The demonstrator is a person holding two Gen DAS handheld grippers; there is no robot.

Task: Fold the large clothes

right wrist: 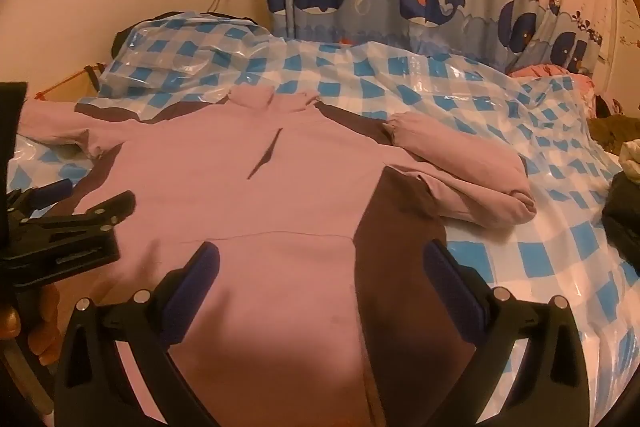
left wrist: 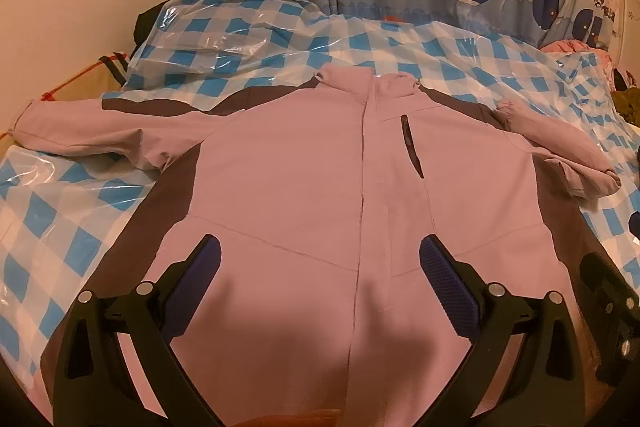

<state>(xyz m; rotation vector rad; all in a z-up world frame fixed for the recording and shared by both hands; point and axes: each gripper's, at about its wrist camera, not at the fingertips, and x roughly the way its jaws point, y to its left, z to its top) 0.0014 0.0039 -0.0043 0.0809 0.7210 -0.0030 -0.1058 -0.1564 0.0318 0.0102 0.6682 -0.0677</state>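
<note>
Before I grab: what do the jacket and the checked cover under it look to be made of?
Jacket: seems a smooth matte woven synthetic, like softshell; it lies flat with soft creases and no shine. Checked cover: looks like glossy plastic sheet; bright glare streaks and crinkled, see-through folds suggest it. It may be slippery.

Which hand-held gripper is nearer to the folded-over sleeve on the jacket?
Right. The right hand-held gripper hovers over the jacket's dark side panel, just below the folded sleeve. The left hand-held gripper hovers over the jacket's middle, farther away.
</note>
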